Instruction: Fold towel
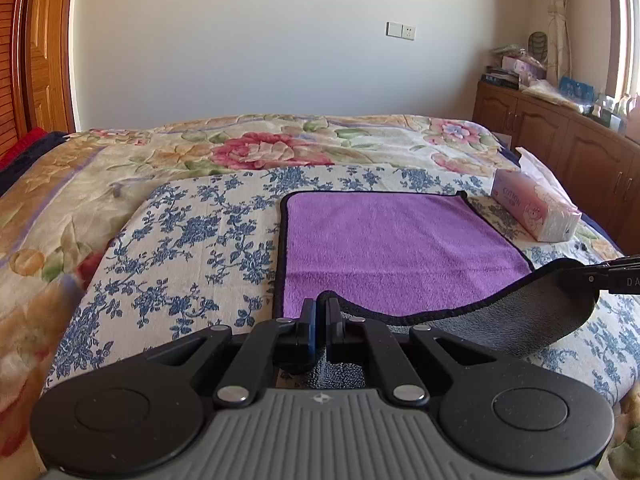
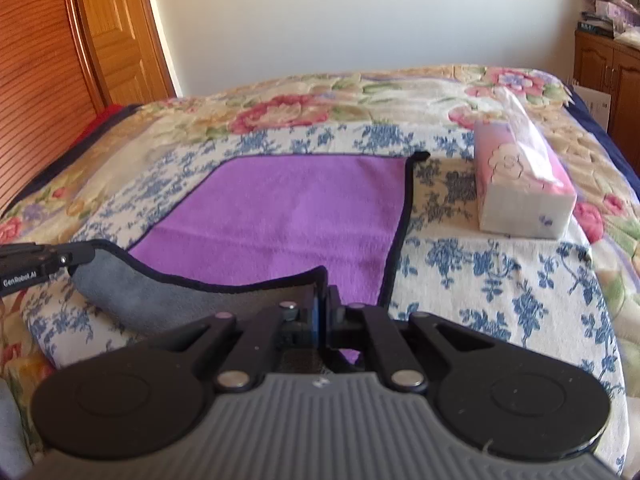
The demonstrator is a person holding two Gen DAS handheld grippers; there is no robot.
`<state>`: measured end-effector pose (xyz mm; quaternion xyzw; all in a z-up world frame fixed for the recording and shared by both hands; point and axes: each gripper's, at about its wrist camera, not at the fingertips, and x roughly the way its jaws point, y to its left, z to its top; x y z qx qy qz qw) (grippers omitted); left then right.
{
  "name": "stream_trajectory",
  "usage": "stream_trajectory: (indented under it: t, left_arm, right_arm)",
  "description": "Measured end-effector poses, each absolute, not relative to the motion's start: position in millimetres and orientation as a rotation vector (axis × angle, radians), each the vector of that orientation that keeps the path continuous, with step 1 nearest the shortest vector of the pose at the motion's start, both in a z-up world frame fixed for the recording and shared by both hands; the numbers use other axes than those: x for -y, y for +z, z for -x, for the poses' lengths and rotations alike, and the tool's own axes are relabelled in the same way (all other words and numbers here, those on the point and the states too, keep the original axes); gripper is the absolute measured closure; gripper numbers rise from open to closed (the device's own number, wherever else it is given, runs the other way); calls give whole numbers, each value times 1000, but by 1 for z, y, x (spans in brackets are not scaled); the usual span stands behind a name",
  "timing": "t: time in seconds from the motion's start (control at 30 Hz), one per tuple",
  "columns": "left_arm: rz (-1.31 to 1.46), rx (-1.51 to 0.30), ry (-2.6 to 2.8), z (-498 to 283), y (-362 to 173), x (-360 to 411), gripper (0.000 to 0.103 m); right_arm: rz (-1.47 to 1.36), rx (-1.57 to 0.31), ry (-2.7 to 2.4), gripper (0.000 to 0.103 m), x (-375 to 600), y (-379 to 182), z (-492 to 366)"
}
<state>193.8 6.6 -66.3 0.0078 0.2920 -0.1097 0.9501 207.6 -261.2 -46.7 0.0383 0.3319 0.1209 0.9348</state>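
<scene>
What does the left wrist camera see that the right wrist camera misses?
Only the left wrist view shows the long wooden cabinet run with clutter on top and the curtain by the window. Only the right wrist view shows the slatted wooden panel broadly. Both show the purple towel with black edging, its near edge lifted by the left gripper and right gripper, the pink tissue pack, and the blue floral cloth.

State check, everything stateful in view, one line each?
towel: purple side up, near edge lifted, grey underside showing, far half flat on the bed
left gripper: shut on towel's near left corner
right gripper: shut on towel's near right corner
tissue pack: lying beside towel, tissue sticking out
</scene>
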Motion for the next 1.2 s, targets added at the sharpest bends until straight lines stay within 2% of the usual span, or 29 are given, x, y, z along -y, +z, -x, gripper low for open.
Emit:
stream_trajectory:
  t: [0.6, 1.2]
  left_arm:
    - [5, -535, -228, -210, -55, -3, 98]
    - [16, -507, -231, -235, -51, 1, 98]
  right_arm:
    - [-57, -552, 256, 99, 260, -23, -217]
    - [-10, -520, 262, 99, 261, -27, -244]
